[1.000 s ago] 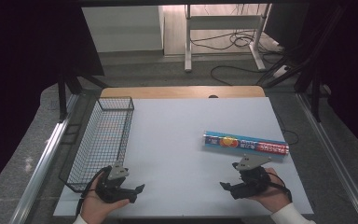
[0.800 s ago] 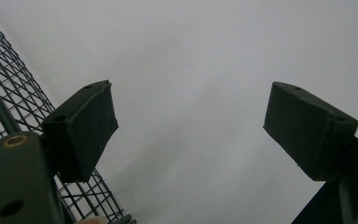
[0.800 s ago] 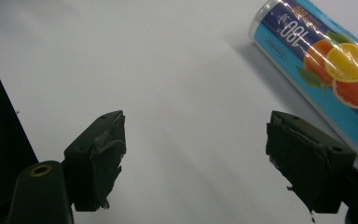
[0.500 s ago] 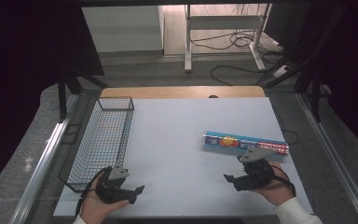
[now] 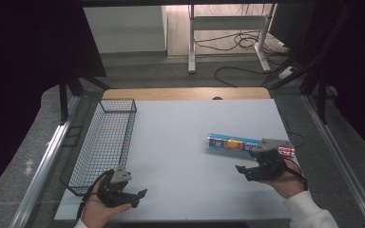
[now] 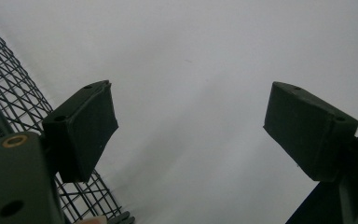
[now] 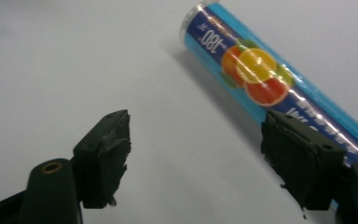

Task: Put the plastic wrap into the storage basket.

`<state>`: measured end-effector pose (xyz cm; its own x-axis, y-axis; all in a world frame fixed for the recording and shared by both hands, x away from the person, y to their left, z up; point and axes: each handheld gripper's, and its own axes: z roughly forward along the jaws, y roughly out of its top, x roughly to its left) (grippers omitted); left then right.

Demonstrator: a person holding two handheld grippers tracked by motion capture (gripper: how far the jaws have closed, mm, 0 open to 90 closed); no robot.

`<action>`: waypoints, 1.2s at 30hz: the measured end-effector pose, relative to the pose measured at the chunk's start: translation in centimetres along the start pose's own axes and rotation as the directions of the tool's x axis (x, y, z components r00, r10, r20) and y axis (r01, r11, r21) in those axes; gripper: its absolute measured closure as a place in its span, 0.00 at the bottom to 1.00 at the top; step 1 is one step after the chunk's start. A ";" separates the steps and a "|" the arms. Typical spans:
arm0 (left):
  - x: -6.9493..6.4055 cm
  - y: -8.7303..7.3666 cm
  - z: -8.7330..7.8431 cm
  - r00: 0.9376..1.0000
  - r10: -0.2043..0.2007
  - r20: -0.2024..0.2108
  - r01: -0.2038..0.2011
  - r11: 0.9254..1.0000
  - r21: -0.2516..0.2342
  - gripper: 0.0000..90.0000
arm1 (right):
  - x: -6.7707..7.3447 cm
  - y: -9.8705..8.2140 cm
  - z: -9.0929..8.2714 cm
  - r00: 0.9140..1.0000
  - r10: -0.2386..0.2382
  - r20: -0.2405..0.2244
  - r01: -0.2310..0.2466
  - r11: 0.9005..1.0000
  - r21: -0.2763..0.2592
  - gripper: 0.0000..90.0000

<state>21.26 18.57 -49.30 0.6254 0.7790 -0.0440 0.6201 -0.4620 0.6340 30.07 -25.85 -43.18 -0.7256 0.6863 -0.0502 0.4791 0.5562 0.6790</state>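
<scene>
A blue tube [image 5: 230, 143] printed with citrus fruit lies on its side on the white table [image 5: 180, 137], at the right. My right gripper [image 5: 245, 172] hovers just in front of it, pointing left. In the right gripper view the tube [image 7: 256, 74] runs past the right jaw and nothing lies between the jaws of the right gripper [image 7: 198, 123]. Those jaws have just been closing a little and still stand apart. My left gripper [image 5: 140, 197] rests near the front left corner, open and empty. In the left gripper view the jaws of the left gripper [image 6: 191, 100] frame bare table.
A long black wire basket [image 5: 132, 128] stands along the table's left side, its mesh [image 6: 9, 88] close beside my left jaw. A wooden strip [image 5: 185, 93] borders the far edge. Metal rails [image 5: 43, 175] flank the table. Desk legs and cables lie on the floor beyond.
My right hand has moved away from the front edge and up, closer to the tube. The left hand has stayed put.
</scene>
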 end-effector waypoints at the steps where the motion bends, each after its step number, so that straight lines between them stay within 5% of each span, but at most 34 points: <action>1: 0.0 0.0 0.0 1.000 -0.001 0.000 0.001 1.000 0.000 0.18 | -0.3 0.1 -0.1 1.000 0.015 0.004 -0.015 1.000 0.000 0.34; 6: 0.0 0.0 0.0 1.000 0.001 0.001 -0.001 1.000 0.001 0.18 | -2.2 0.7 -0.4 0.995 0.088 0.045 -0.088 0.996 0.002 0.46; 11: 0.0 0.1 0.1 1.000 0.002 0.001 -0.002 1.000 0.000 0.18 | -3.8 3.0 0.7 0.992 0.125 0.035 -0.125 0.992 0.001 0.58; 17: 0.0 0.1 0.0 1.000 0.000 0.000 0.000 1.000 -0.004 0.18 | -5.2 5.2 3.3 0.990 0.135 0.034 -0.136 0.990 0.040 0.73; 23: 0.2 0.0 -0.1 1.000 -0.004 -0.005 0.004 1.000 -0.004 0.18 | -7.2 7.5 7.5 0.991 0.129 0.045 -0.133 0.987 0.089 0.97; 36: 0.1 0.0 -0.1 1.000 -0.005 -0.004 0.005 1.000 -0.006 0.18 | -7.6 10.1 11.7 0.996 0.063 0.059 -0.072 0.985 0.158 0.99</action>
<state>21.25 18.73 -49.23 0.6205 0.7830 -0.0440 0.6201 -0.4555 0.6387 46.17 -19.95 -44.50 -0.6637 0.7463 -0.0504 0.6019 0.5728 0.5564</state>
